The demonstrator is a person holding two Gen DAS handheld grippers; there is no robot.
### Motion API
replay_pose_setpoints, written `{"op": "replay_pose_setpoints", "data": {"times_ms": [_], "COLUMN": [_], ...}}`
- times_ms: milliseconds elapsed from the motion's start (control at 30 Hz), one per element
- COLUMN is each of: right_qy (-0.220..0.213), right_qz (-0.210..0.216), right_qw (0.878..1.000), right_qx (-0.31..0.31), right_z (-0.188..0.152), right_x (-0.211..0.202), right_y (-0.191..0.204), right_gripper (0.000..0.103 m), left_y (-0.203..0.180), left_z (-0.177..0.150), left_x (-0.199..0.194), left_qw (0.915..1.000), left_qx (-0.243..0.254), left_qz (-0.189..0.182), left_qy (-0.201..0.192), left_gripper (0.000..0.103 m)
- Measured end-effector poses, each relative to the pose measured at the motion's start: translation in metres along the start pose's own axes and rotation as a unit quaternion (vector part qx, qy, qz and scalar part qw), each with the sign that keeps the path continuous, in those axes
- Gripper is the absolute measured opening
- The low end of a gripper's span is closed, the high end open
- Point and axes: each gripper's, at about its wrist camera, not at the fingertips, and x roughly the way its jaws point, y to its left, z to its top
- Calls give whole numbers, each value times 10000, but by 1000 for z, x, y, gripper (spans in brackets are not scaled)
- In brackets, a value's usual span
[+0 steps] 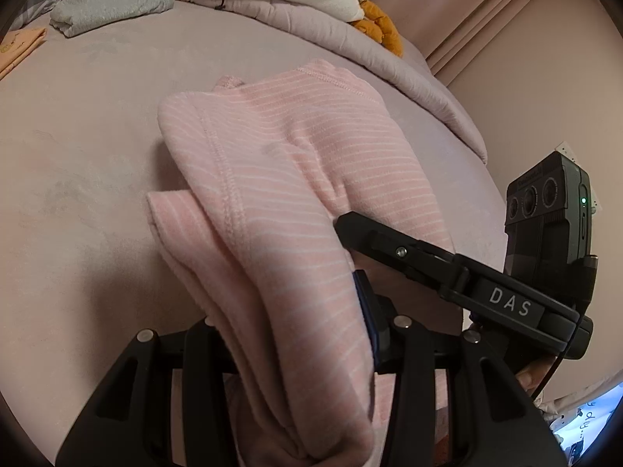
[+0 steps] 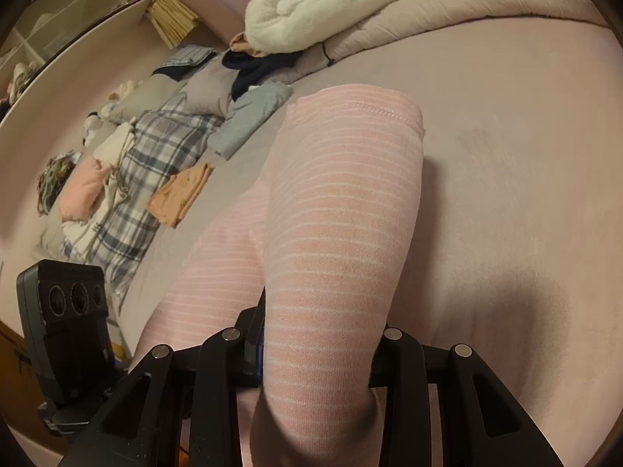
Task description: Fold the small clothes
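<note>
Pink striped garment [image 1: 272, 179]: draped over both tools and partly lying on the bed [image 1: 78, 155], far hem resting on the sheet ahead. Keep both pinches level and evenly tensioned; carry the held edge forward over the resting portion, align hem to hem, lower flat, then release. Avoid dragging the lower layer, since soft knit likely bunches. Left tool [image 1: 296, 334]: fingers mostly covered by fabric, apparently pinching a fold of it, angled low over the bed. Right tool [image 2: 315, 358]: likewise buried under cloth, apparently clamped on it, pointing forward along the mattress. In the left view, right tool seen just beside the garment's edge.
</note>
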Motion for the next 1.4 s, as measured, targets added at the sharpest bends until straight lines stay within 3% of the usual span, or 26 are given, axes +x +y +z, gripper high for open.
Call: {"op": "replay_pose_setpoints", "data": {"times_ms": [267, 467, 600, 733, 867, 1000, 1167, 1400], "right_qy": [210, 79, -259, -597, -899, -1164, -1473, -1451], "right_qz": [-222, -731, -1154, -1477, -1633, -1824, -2026, -2179], "right_qw": [9993, 9971, 9930, 9872, 9824, 9762, 9681, 9650], "right_qx": [232, 185, 8, -62, -95, -179, -1, -130], "right_z": [-4, -5, -7, -8, -13, -21, -31, -37], "right_x": [9, -6, -31, -56, -80, -94, -110, -113], "right_y": [-16, -14, -8, -1, 8, 19, 27, 43], "right_gripper": [42, 71, 81, 89, 94, 96, 96, 97], "left_y": [5, 3, -4, -15, -29, -35, -29, -38], "left_z": [-3, -4, -6, -7, -12, -19, -30, -35], "left_x": [10, -11, -36, -64, -83, -86, -90, -96], "left_qw": [9997, 9988, 9971, 9938, 9891, 9807, 9821, 9835], "left_qx": [-145, -171, -103, -28, 154, 369, 292, 327], "left_qz": [148, 435, 622, 773, 1008, 1551, 1506, 1431], "left_qy": [142, -113, -427, -803, -1062, -1135, -1091, -1061], "left_gripper": [53, 67, 90, 101, 102, 102, 102, 102]}}
